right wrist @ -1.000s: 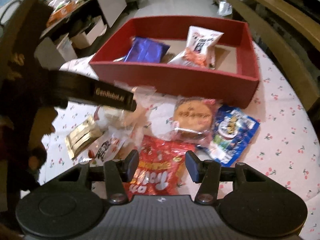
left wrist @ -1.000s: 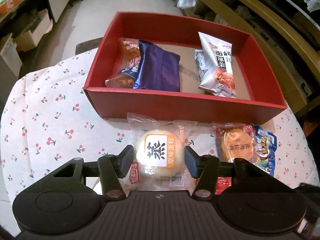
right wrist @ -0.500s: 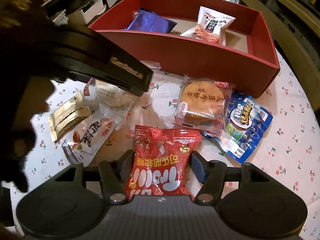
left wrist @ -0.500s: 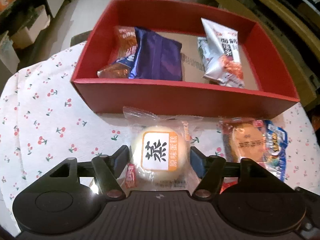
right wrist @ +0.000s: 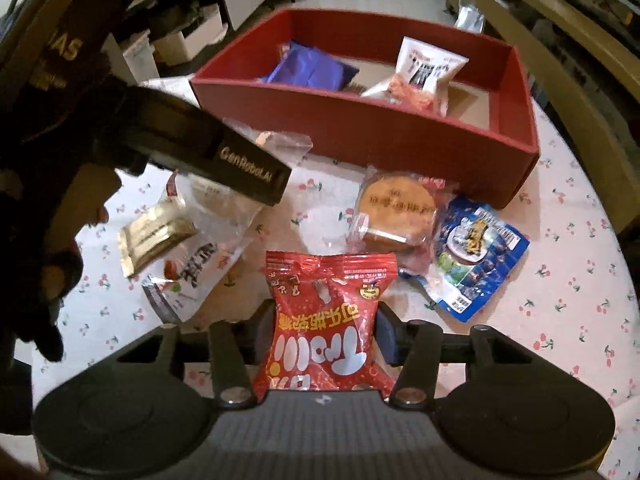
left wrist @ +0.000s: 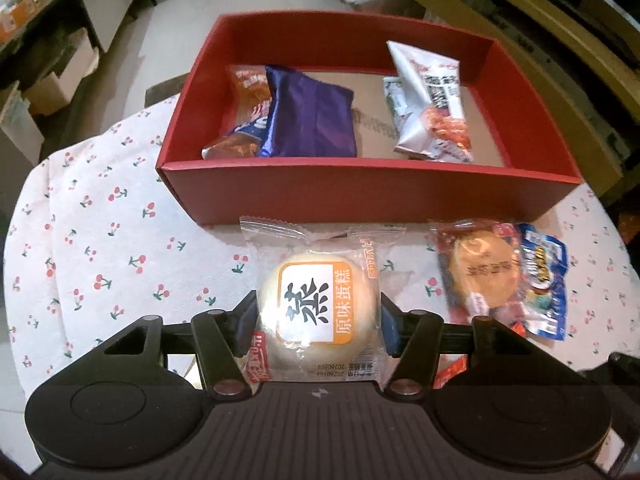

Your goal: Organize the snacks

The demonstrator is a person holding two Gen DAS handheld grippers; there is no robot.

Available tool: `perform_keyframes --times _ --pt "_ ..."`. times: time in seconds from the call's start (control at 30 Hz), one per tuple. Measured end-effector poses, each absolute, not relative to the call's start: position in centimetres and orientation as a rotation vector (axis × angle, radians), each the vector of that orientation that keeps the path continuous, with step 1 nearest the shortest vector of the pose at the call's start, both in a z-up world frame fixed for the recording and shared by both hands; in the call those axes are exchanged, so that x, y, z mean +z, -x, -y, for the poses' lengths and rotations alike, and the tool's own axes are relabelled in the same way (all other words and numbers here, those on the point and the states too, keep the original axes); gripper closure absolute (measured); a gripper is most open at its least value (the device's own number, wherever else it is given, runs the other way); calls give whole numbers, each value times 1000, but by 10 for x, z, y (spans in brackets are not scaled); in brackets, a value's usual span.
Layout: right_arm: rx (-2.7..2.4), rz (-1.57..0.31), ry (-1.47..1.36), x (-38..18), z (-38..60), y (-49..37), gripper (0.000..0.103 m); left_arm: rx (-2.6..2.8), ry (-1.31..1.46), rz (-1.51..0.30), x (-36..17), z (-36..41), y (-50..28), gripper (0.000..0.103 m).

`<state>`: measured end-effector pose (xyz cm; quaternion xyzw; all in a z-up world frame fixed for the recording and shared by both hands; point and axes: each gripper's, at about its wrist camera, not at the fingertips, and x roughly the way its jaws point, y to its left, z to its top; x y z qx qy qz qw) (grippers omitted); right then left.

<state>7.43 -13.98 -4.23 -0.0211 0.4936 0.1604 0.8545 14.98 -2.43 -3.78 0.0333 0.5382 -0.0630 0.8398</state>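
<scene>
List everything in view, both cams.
box: 1, red, table's far side
purple packet: 1, purple, in box, left
orange packet: 1, orange, in box, beside purple packet
white packet: 1, white-orange, in box, right
pastry: 1, brown, before box
blue packet: 1, blue, right of pastry
gold sachet: 1, gold, table left
white pouch: 1, white, beside gold sachet
cake: 1, cream, near side
red bag: 1, red, near side
left gripper: 1, black, jaws closing on cake
right gripper: 1, black, jaws closing on red bag

A pale tiled floor point(left wrist: 208, 4) runs between white cabinets point(left wrist: 108, 12) and wooden benches point(left wrist: 560, 32).
</scene>
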Motion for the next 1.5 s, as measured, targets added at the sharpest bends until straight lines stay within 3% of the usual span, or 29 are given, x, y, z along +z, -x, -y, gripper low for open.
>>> perform_keyframes --times 1.5 --pt "200 -858 -163 9 197 -87 37 -260 -61 -1028 7 46 -120 38"
